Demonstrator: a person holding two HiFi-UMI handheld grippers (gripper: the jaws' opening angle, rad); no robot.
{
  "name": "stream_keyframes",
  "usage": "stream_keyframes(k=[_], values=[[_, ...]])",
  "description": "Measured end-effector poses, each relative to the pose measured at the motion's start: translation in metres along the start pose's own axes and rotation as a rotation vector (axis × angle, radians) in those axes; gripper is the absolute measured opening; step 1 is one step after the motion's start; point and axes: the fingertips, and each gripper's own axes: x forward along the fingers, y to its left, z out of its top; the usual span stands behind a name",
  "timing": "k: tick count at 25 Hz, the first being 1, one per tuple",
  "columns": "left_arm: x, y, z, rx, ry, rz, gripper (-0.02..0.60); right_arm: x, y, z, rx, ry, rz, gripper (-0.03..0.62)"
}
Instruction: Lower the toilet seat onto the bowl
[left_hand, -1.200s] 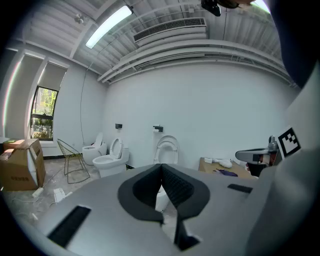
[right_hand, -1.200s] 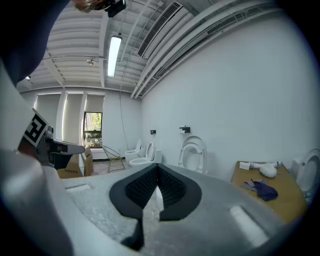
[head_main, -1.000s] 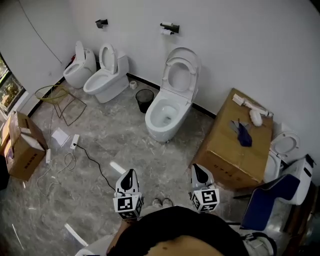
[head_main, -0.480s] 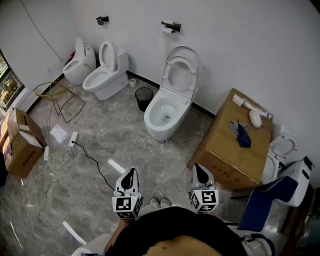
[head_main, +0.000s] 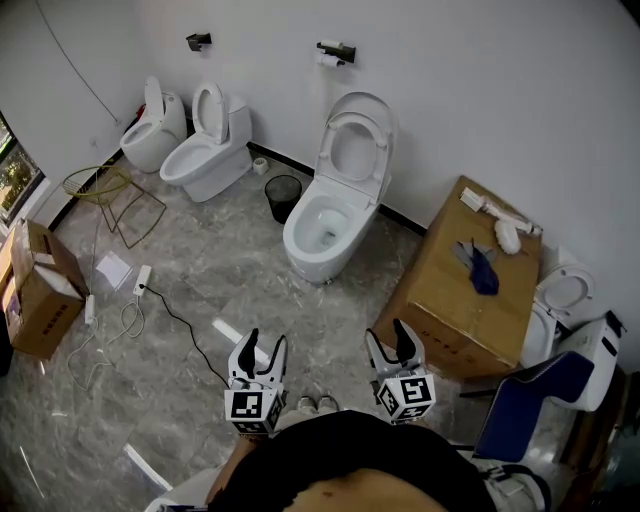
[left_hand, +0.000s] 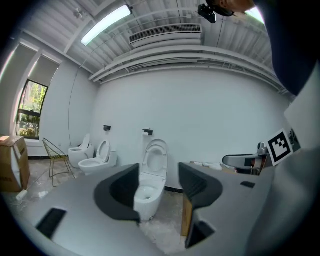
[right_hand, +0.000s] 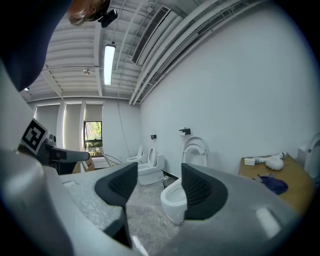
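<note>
Wearing a black top (head_main: 350, 460). Just beyond the black top, white-shelled left gripper (head_main: 265, 343) and right gripper (head_main: 386, 336), black-tipped, each backed by a white cube (head_main: 255, 408) with black square markers. Ribbed dark pads (left_hand: 120, 192) inside. Just opening at both pairs of jaws, nothing between.

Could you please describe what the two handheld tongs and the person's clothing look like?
The left tongs and right tongs match: pale tapered jaws lined with dark ribbed pads, each on a cube printed with black-and-white square markers. No cables show. The person wears a black top. Both pairs of jaws have just been opening, with nothing between them.
</note>
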Motion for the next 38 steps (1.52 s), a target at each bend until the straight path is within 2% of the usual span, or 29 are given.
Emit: stream_keyframes(k=[1, 3, 5, 6, 8, 11, 16, 19, 24, 28, 30, 33, 38], values=[[0.002, -0.001, -0.001, -0.014, -0.009, -0.011, 0.274, 0.002, 0.000, -0.001, -0.006, 0.001, 0.000, 0.282], [0.003, -0.006, -0.001, -0.025, -0.027, -0.031, 0.361, 0.005, 0.000, -0.002, -0.020, 0.007, -0.004, 0.395], [0.006, -0.014, 0.000, -0.012, -0.031, -0.057, 0.431, 0.008, -0.002, -0.005, -0.022, 0.013, -0.003, 0.474], [0.008, -0.018, 0.000, -0.002, -0.023, -0.078, 0.501, 0.009, -0.004, -0.007, -0.027, 0.018, -0.001, 0.504], [0.012, -0.024, -0.002, -0.003, -0.003, -0.115, 0.574, 0.011, -0.005, -0.008, -0.066, 0.024, 0.008, 0.557], [0.013, -0.019, -0.003, -0.022, 0.004, -0.108, 0.577, 0.011, -0.009, -0.008, -0.124, 0.032, 0.014, 0.583], [0.014, -0.007, 0.003, -0.011, -0.012, -0.062, 0.578, 0.009, -0.030, -0.008, -0.020, 0.026, -0.028, 0.583], [0.016, -0.013, 0.002, -0.017, -0.014, -0.059, 0.577, 0.008, -0.029, -0.008, -0.044, 0.035, 0.008, 0.583], [0.020, -0.026, -0.009, 0.069, 0.019, -0.052, 0.577, 0.008, -0.026, -0.013, -0.103, 0.037, 0.072, 0.583], [0.021, -0.026, -0.008, -0.026, -0.005, -0.032, 0.577, 0.011, -0.037, -0.009, -0.094, 0.034, 0.076, 0.582], [0.022, -0.018, -0.007, -0.053, 0.000, 0.002, 0.577, 0.011, -0.039, -0.004, -0.117, 0.025, 0.076, 0.582], [0.027, -0.009, -0.012, -0.043, 0.036, 0.045, 0.577, 0.017, -0.048, -0.003, -0.136, 0.023, 0.061, 0.581], [0.040, 0.004, -0.011, -0.012, 0.042, 0.071, 0.577, 0.034, -0.060, -0.008, -0.113, 0.034, 0.042, 0.581]])
